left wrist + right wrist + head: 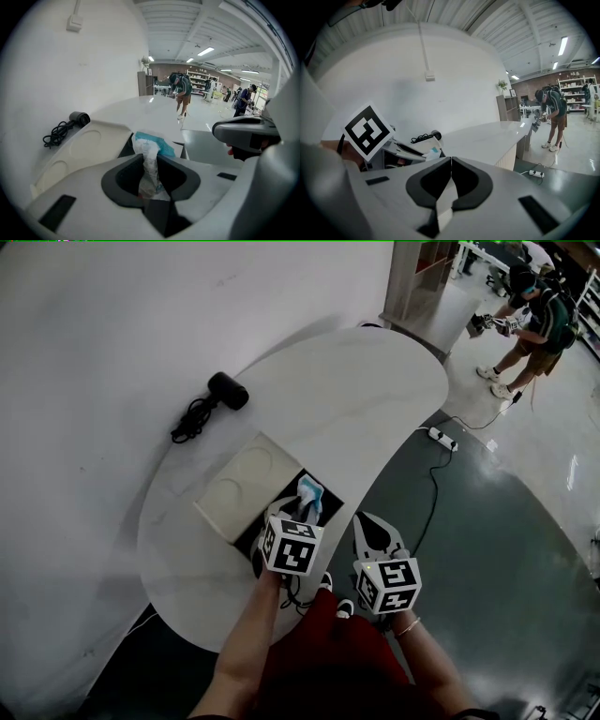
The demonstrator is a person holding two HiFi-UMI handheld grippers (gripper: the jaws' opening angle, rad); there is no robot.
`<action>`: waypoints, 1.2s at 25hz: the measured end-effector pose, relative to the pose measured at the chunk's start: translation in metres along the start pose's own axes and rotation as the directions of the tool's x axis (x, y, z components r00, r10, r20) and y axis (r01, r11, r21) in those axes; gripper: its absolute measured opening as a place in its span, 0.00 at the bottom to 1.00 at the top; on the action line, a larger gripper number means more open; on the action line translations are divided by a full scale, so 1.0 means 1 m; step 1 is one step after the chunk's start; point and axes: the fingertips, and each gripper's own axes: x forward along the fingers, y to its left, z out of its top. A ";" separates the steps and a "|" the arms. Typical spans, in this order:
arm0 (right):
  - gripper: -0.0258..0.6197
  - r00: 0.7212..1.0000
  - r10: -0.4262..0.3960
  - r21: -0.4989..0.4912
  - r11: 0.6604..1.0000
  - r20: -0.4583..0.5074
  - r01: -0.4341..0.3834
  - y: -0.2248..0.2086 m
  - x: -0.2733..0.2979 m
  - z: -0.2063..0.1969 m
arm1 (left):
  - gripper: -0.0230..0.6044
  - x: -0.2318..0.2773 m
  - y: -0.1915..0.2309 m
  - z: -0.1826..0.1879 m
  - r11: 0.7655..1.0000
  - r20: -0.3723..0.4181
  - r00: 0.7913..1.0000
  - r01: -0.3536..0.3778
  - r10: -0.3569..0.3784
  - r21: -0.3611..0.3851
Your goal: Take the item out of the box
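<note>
An open box (pixel 325 491) with a black inside lies on the white round table (pixel 375 390), its white lid (pixel 236 486) folded out to the left. My left gripper (pixel 300 512) is over the box, shut on a crumpled white and light-blue packet (pixel 310 494). In the left gripper view the packet (pixel 149 151) stands upright, pinched between the dark pads (pixel 123 177). The right gripper (pixel 372 524) hovers by the table's near edge, to the right of the box. Its jaws meet with nothing between them in the right gripper view (pixel 451 165).
A black hair dryer (pixel 228 390) with a coiled cable (pixel 190 419) lies at the table's far left by the wall. A power strip (pixel 441 437) and its cord lie on the grey floor to the right. A person (pixel 532 322) stands far off.
</note>
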 end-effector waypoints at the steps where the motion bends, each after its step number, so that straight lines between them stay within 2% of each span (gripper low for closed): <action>1: 0.06 1.000 0.002 -0.002 1.000 0.006 -0.002 0.001 -0.002 0.002 | 0.20 -0.004 0.000 0.003 1.000 0.020 1.000 -0.006 0.006 -0.001; 5: 0.06 1.000 0.008 -0.011 1.000 0.027 -0.007 0.007 -0.009 0.007 | 0.20 -0.021 0.003 0.015 0.999 0.101 0.994 -0.029 0.031 -0.014; 12: 0.06 0.997 0.010 -0.029 1.000 0.082 -0.008 0.013 -0.031 0.020 | 0.20 -0.052 -0.002 0.024 0.998 0.194 0.980 -0.047 0.052 -0.029; 18: 0.06 0.994 0.019 -0.048 0.999 0.111 -0.014 0.022 -0.049 0.024 | 0.20 -0.085 -0.013 0.034 0.998 0.293 0.954 -0.056 0.061 -0.026; 30: 0.06 0.987 0.014 -0.060 0.998 0.161 -0.004 0.024 -0.080 0.037 | 0.20 -0.133 -0.029 0.044 0.997 0.409 0.909 -0.073 0.079 -0.031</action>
